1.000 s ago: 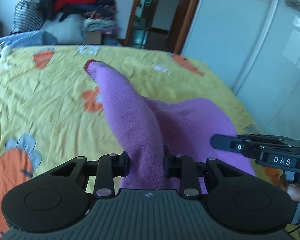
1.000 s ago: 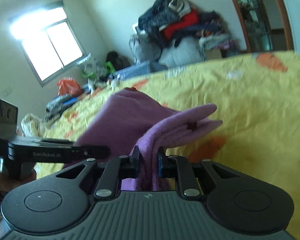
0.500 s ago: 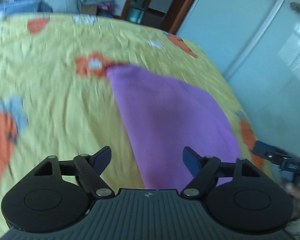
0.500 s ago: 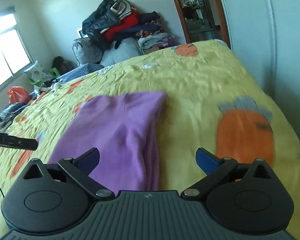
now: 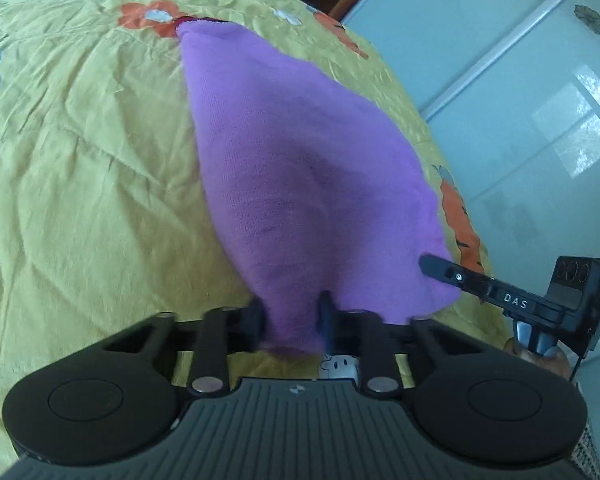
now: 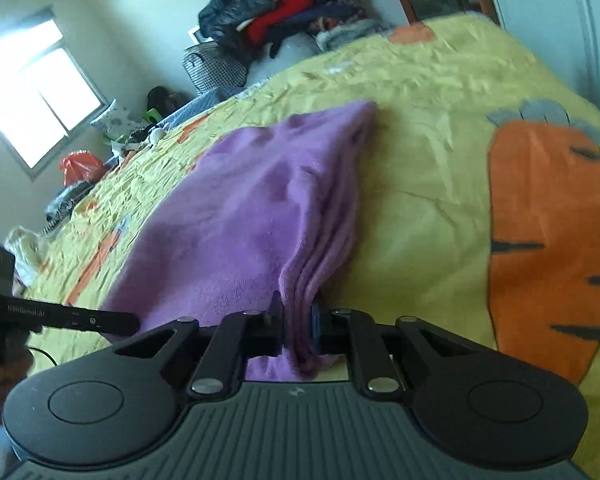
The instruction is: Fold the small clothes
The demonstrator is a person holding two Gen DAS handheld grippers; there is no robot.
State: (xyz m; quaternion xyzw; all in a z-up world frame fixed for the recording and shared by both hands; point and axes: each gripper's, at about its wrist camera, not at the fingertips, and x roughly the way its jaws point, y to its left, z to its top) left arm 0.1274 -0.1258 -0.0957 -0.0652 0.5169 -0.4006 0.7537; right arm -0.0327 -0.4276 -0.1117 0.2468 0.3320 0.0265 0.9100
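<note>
A small purple garment lies folded on the yellow bedsheet, stretching away from me. My left gripper is shut on its near left corner. My right gripper is shut on its near right corner, where several folded layers bunch up. The garment also shows in the right wrist view. The right gripper shows at the right in the left wrist view, and the left gripper at the left in the right wrist view.
The sheet has orange carrot prints. A pile of clothes and bags stands past the far end of the bed. A pale wardrobe door runs along the right side. A window is at the left.
Both grippers let go of the garment half a second ago and it lay flat. Both have now shut again on its near corners.
</note>
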